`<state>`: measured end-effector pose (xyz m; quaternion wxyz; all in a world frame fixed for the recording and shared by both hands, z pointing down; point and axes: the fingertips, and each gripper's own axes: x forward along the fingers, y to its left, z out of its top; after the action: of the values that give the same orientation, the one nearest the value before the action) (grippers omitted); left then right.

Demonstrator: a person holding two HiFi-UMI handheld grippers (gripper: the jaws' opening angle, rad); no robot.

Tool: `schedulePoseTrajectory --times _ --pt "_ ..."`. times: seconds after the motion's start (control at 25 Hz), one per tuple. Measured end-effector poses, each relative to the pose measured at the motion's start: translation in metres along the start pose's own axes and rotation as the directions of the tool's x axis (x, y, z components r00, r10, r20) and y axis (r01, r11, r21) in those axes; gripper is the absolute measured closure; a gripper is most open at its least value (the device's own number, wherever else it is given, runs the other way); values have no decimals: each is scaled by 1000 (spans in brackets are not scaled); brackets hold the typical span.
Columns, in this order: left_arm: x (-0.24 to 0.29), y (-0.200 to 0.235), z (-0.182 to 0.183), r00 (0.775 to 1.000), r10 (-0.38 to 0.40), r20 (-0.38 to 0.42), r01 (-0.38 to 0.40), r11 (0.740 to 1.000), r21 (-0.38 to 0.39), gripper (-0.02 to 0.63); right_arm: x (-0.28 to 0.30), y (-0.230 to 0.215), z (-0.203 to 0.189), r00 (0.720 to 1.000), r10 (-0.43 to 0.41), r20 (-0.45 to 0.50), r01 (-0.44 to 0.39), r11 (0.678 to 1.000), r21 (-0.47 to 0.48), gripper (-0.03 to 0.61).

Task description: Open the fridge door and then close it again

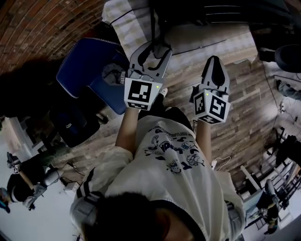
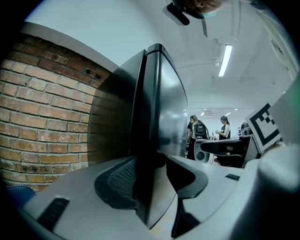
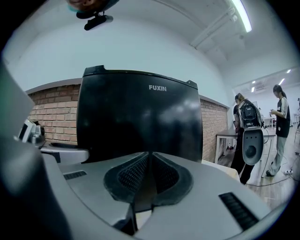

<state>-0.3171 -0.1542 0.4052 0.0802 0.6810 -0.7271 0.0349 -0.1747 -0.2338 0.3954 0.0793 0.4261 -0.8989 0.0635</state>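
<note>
A black fridge (image 2: pixel 161 108) stands close in front of me, its brand name on the door (image 3: pixel 136 117); its dark top shows at the upper edge of the head view (image 1: pixel 207 14). My left gripper (image 2: pixel 152 161) straddles the door's side edge with jaws spread wide, the edge between the pads and a gap on the right pad's side. In the head view the left gripper (image 1: pixel 151 52) reaches forward with its fingers parted. My right gripper (image 3: pixel 149 171) is shut on nothing, its pads meeting, pointed at the door front from a short way off (image 1: pixel 214 66).
A brick wall (image 2: pixel 47 117) runs behind and left of the fridge. A blue chair (image 1: pixel 89 75) sits low on the left over the wooden floor (image 1: pixel 244 94). Several people (image 2: pixel 225 129) and an office chair (image 3: pixel 251 145) stand to the right.
</note>
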Motion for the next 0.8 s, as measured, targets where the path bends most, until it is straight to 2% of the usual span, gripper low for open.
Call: schedulePoseTrajectory --times 0.36,0.8 --pt "-1 -2 -3 999 -17 -27 17 1000 8 422 -5 -5 -5 1000 22 -3 -22 1000 4 537" --pt "-4 -6 -4 998 38 -59 -37 999 19 420 -30 -9 -5 997 81 1 -81 997 7 537"
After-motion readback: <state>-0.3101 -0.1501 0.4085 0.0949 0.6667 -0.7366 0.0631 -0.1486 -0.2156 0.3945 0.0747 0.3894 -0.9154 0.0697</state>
